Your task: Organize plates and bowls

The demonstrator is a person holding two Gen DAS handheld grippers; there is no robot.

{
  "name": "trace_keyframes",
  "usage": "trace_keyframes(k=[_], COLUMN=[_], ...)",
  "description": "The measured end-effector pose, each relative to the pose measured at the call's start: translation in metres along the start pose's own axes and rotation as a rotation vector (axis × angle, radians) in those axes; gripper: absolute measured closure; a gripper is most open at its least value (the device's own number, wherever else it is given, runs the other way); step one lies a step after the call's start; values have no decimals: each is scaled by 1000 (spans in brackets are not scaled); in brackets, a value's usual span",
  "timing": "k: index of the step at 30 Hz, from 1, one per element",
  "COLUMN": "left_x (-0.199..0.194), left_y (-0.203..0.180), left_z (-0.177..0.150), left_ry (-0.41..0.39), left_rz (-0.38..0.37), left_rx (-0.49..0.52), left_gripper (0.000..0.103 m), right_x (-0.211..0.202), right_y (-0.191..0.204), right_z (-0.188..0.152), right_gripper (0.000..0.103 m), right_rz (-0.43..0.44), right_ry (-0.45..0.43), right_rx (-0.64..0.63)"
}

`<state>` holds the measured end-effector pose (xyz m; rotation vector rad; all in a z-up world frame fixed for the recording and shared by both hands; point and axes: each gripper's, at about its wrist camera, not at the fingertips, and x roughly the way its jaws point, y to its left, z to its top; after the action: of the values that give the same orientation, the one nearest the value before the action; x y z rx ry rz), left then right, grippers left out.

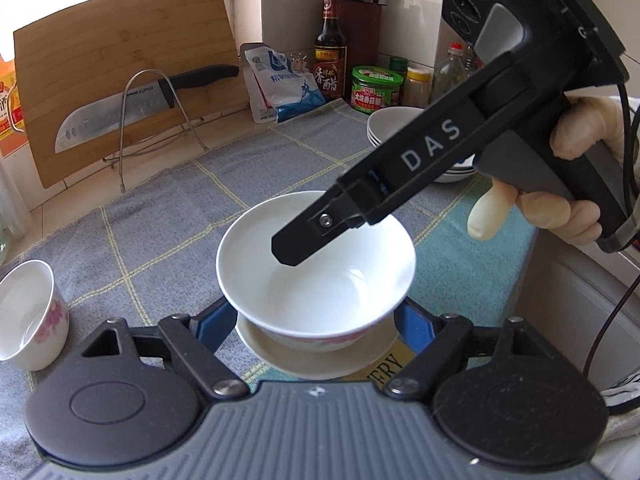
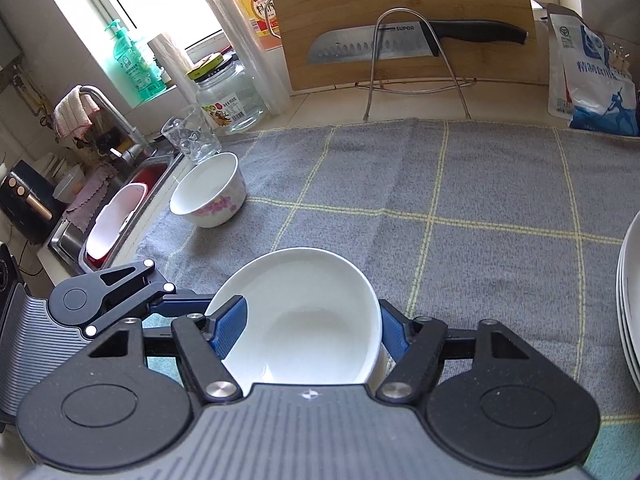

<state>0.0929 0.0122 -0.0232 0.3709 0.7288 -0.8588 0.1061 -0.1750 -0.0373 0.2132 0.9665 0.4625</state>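
Note:
A white bowl [image 1: 316, 284] with a pink pattern sits in a shallower cream bowl [image 1: 320, 360] on the grey checked cloth [image 1: 160, 240]. The blue pads of my left gripper [image 1: 313, 314] press the cream bowl's rim from both sides. My right gripper comes in from the upper right, and one black finger [image 1: 296, 244] reaches over the white bowl's inside. In the right wrist view my right gripper [image 2: 312, 322] is shut on the white bowl [image 2: 304, 320]. Its left pad [image 2: 228, 328] overlaps the left rim and the other lies against the right wall. A sliver of the cream bowl [image 2: 385, 360] shows there.
A stack of white dishes [image 1: 400, 124] [image 2: 630, 300] stands at the right. A floral cup [image 1: 28, 312] [image 2: 208, 190] sits at the cloth's left edge near a glass [image 2: 192, 136] and the sink [image 2: 116, 224]. Cutting board with knife [image 2: 400, 40], bottles and jars line the back wall.

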Motion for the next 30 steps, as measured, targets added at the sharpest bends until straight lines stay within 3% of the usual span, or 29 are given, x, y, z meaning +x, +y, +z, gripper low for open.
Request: trace_keyframes(k=[23,30], left_x=[7,9], left_y=[1,2], left_z=[-3,-5], left_ry=[36,41], left_rz=[-8,-13], left_rx=[10,23], left_gripper=[18,13], right_x=[9,8], right_y=[0,0], right_z=[-3,-3], right_gripper=[28,19], right_rz=[-2,-5], right_ry=[22,15], right_rx=[-11,-21])
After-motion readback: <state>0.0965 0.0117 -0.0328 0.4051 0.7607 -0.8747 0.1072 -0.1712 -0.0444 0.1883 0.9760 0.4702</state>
